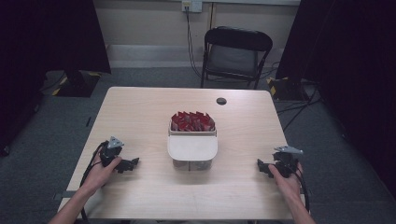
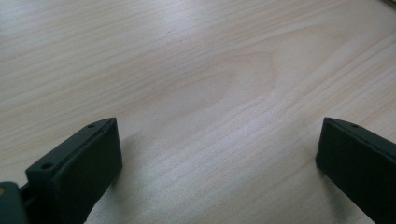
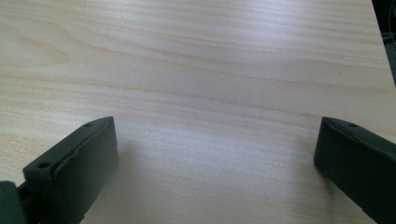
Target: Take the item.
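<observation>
Both hands rest at the frame's lower edge. Left gripper [image 1: 127, 165] and right gripper [image 1: 264, 169] sit wide open, empty, on the table [image 1: 140, 112]. Centre frame: 1 container [image 1: 192, 148] holding red items [image 1: 191, 121], possibly packets. Step: start position; next, reach inward.

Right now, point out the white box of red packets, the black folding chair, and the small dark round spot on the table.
white box of red packets [image 1: 192, 148], high view, flat lid.
black folding chair [image 1: 233, 58], high view, seat.
small dark round spot [image 1: 221, 101], high view, its centre.
</observation>
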`<state>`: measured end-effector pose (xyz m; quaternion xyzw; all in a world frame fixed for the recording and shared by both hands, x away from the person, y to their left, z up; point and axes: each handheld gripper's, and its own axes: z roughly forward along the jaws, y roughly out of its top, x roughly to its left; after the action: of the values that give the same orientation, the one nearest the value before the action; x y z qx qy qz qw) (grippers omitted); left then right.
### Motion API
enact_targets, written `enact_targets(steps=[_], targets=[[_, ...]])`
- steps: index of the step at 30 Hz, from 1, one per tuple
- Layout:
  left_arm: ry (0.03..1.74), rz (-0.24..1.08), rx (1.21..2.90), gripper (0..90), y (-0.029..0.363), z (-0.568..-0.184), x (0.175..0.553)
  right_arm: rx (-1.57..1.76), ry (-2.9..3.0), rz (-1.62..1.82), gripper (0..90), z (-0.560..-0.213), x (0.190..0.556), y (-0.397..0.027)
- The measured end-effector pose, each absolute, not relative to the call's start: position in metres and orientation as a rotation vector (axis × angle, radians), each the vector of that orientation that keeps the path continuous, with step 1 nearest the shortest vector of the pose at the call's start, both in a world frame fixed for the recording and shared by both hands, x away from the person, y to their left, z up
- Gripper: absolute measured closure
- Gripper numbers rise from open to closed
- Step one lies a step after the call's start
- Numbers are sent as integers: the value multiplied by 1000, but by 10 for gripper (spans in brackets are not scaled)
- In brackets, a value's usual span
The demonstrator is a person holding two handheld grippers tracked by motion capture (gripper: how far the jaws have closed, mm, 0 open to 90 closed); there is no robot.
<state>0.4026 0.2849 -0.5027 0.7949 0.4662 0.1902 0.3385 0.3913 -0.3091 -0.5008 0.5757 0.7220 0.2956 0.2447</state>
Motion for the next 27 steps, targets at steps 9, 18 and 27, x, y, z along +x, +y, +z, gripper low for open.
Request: enact_targets(steps=[9,18,27], targets=[[1214,495,2071,0,285,-503,403,1569,1974,808,0,-501,391,-309],[1213,495,2071,0,285,-503,403,1595,1997,785,73,-496,390,-305],[1215,496,2071,0,285,-503,403,1572,2014,808,148,-493,389,-304]])
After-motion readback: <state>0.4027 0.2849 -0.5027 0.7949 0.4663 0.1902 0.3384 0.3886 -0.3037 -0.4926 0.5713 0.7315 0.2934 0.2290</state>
